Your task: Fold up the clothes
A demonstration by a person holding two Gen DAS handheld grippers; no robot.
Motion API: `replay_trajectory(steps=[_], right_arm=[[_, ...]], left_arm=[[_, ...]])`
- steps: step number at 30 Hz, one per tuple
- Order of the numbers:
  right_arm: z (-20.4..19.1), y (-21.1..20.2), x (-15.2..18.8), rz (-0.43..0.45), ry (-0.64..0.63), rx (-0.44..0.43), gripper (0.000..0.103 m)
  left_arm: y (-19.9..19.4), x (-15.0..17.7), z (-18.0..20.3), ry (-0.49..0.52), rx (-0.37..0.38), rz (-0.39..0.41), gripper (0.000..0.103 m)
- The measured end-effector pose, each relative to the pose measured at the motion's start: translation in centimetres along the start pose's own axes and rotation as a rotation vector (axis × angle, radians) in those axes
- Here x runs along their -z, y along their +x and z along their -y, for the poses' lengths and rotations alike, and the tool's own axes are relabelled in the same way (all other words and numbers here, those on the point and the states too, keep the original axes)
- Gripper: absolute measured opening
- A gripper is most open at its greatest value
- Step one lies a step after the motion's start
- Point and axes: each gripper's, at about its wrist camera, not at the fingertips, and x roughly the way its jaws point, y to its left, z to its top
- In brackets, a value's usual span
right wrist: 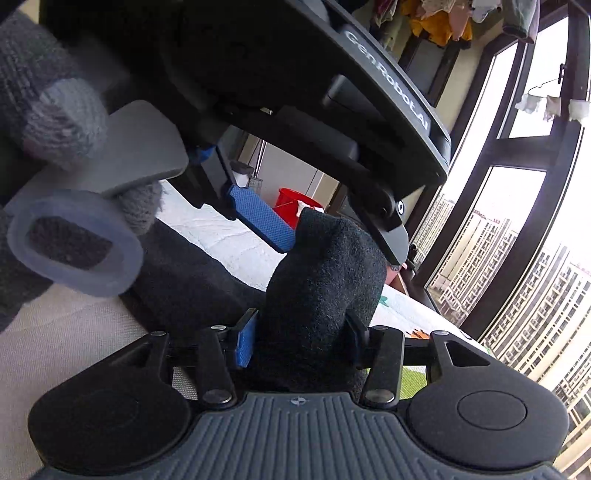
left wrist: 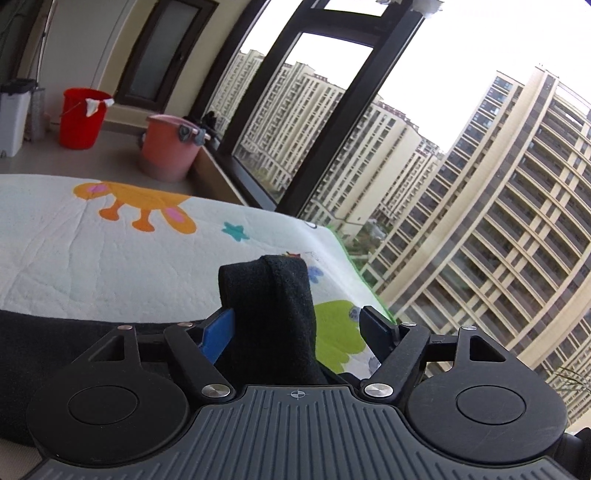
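A black fleece garment [left wrist: 275, 321] lies on a white quilt with cartoon prints [left wrist: 110, 251]. In the left wrist view my left gripper [left wrist: 299, 328] stands open; a raised fold of the garment leans on its blue left finger [left wrist: 218, 338], with a gap to the right finger. In the right wrist view my right gripper [right wrist: 301, 339] is shut on a bunched-up fold of the same garment [right wrist: 325, 295]. The left gripper's body [right wrist: 332, 122] hangs close above it, its blue finger pad [right wrist: 264, 221] touching the fold's top. A grey-gloved hand [right wrist: 48, 114] holds the left gripper.
A red bucket [left wrist: 83, 118] and a pink bucket [left wrist: 170, 149] stand on the floor beyond the quilt, by a tall window [left wrist: 332, 122]. A beige surface [right wrist: 66, 339] lies under the garment's near edge. Clothes hang overhead [right wrist: 439, 18].
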Motion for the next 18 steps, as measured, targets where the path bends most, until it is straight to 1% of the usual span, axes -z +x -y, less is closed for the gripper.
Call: replay_trajectory(steps=[1, 4, 5, 6, 10, 12, 15, 17, 18], right_arm=[[-0.2, -0.1, 0.0, 0.003, -0.009, -0.006, 0.050], [0.0, -0.5, 0.1, 0.016, -0.003, -0.049, 0.055], [0.2, -0.6, 0.2, 0.018, 0.007, -0.068, 0.060], [0.5, -0.7, 0.3, 0.018, 0.022, -0.088, 0.063], [3.5, -1.3, 0.8, 0.016, 0.161, -0.192, 0.063], [6.1, -1.9, 1.3, 0.019, 0.318, -0.274, 0.064], [10.4, -2.3, 3.1, 0.021, 0.657, -0.392, 0.068], [12.7, -1.4, 5.2, -0.011, 0.896, -0.452, 0.071], [13.3, -0.5, 6.1, -0.035, 0.984, -0.475, 0.071]], left_arm=[[0.4, 0.0, 0.0, 0.007, -0.021, -0.011, 0.079], [2.0, 0.3, -0.4, 0.077, -0.150, -0.042, 0.079], [2.5, 0.4, -0.7, 0.106, -0.198, -0.050, 0.084], [2.8, 0.6, -1.1, 0.119, -0.225, -0.057, 0.090], [2.9, 0.8, -2.4, 0.103, -0.213, -0.055, 0.095], [2.9, 0.6, -2.6, 0.115, -0.213, -0.051, 0.095], [2.9, 0.5, -3.2, 0.079, -0.192, -0.056, 0.095], [3.1, 0.6, -4.0, 0.034, -0.169, -0.063, 0.096], [3.2, 0.6, -4.3, 0.017, -0.160, -0.065, 0.097]])
